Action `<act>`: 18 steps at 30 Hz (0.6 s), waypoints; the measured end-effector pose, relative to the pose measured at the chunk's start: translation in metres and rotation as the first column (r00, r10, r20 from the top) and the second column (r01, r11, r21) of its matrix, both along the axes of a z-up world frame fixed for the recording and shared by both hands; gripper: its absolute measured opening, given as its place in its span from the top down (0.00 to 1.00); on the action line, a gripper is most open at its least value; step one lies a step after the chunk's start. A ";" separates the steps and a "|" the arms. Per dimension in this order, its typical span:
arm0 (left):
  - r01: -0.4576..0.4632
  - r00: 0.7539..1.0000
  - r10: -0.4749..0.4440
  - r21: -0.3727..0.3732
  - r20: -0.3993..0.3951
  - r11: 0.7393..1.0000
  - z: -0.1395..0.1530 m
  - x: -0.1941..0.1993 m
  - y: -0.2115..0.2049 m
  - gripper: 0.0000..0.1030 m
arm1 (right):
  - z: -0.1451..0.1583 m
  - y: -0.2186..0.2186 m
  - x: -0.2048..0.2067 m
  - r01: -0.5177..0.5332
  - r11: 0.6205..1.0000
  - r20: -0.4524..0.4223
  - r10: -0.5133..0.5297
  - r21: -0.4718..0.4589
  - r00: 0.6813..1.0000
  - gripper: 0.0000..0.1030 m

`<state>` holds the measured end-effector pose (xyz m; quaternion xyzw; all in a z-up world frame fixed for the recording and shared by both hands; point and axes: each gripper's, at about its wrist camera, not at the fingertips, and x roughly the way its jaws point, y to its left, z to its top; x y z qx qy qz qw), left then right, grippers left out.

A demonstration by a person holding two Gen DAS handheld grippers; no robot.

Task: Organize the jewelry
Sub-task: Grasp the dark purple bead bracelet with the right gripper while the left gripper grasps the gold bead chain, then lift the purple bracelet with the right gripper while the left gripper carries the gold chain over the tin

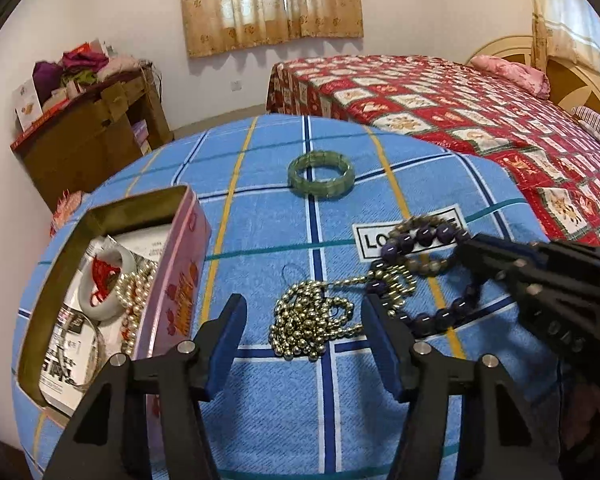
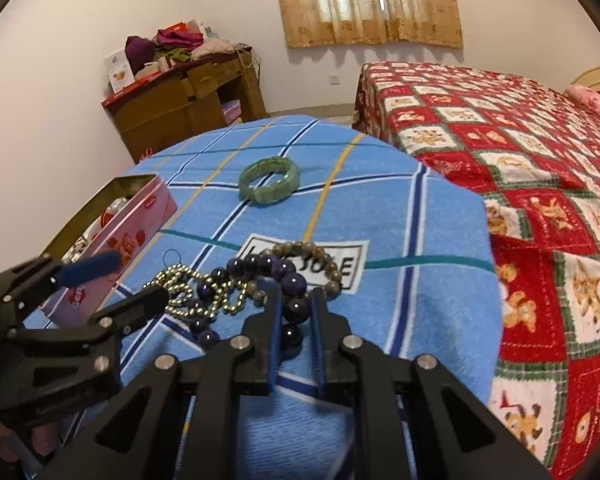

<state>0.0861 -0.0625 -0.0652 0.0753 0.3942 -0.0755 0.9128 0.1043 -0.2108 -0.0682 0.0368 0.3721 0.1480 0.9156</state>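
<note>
Both the left gripper (image 1: pixel 304 332) and the right gripper (image 2: pixel 296 312) are showing black plastic linkages with silver pivot screws. Their fingers (image 1: pixel 230 344) are wearing blue pads, possibly rubber.

Green bangle (image 1: pixel 321 175): flat, alone. Gold bead chain (image 1: pixel 312 326): heaped, tangled with purple bead bracelet (image 2: pixel 290 280) and brown bead bracelet (image 2: pixel 320 264). Pink tin (image 1: pixel 176 280): open, holding pearls.

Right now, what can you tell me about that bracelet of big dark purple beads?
The purple bracelet is a loop of large, glossy, round, dark violet beads, stone or glass by the look. It lies on the blue checked cloth, tangled with a gold bead chain and overlapping a smaller brown bead bracelet. The right hand-held gripper is closed on beads at its near side.
</note>
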 end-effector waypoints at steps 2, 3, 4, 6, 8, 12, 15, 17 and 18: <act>0.003 1.000 -0.004 -0.013 -0.008 1.000 -0.001 0.001 0.000 0.43 | 0.001 -0.003 0.000 0.009 1.000 0.001 -0.009 0.004 1.000 0.84; 0.009 1.000 -0.009 -0.021 -0.013 1.000 -0.001 0.002 -0.001 0.43 | 0.000 -0.002 0.000 0.008 1.000 0.000 -0.008 0.002 1.000 0.84; 0.014 1.000 -0.014 -0.030 -0.021 0.999 -0.002 0.003 -0.001 0.43 | -0.001 -0.001 0.000 0.006 1.000 0.000 -0.006 -0.002 1.000 0.84; 0.012 0.998 -0.015 -0.052 -0.057 0.999 -0.008 0.008 0.002 0.56 | -0.003 0.003 0.000 0.000 1.000 0.000 0.000 -0.009 1.000 0.84; 0.017 0.996 -0.024 -0.082 -0.087 0.996 -0.011 0.012 0.005 0.61 | -0.005 0.006 -0.001 -0.007 1.000 -0.001 0.007 -0.015 1.000 0.84; 0.036 0.995 -0.044 -0.099 -0.088 0.994 -0.012 0.010 0.006 0.89 | -0.012 0.008 -0.001 -0.017 1.000 -0.009 0.017 -0.015 1.000 0.84; 0.049 0.997 -0.054 -0.096 -0.055 0.994 -0.007 0.004 0.005 0.96 | -0.011 0.007 -0.001 -0.019 1.000 -0.005 0.019 -0.008 1.000 0.84; 0.055 0.998 -0.058 -0.088 -0.035 0.995 -0.004 -0.001 0.005 0.96 | -0.011 0.008 -0.002 -0.024 1.000 -0.005 0.024 -0.008 1.000 0.84; 0.054 0.998 -0.057 -0.087 -0.032 0.995 -0.003 -0.001 0.006 0.96 | -0.012 0.008 -0.002 -0.029 1.000 -0.005 0.029 -0.007 1.000 0.84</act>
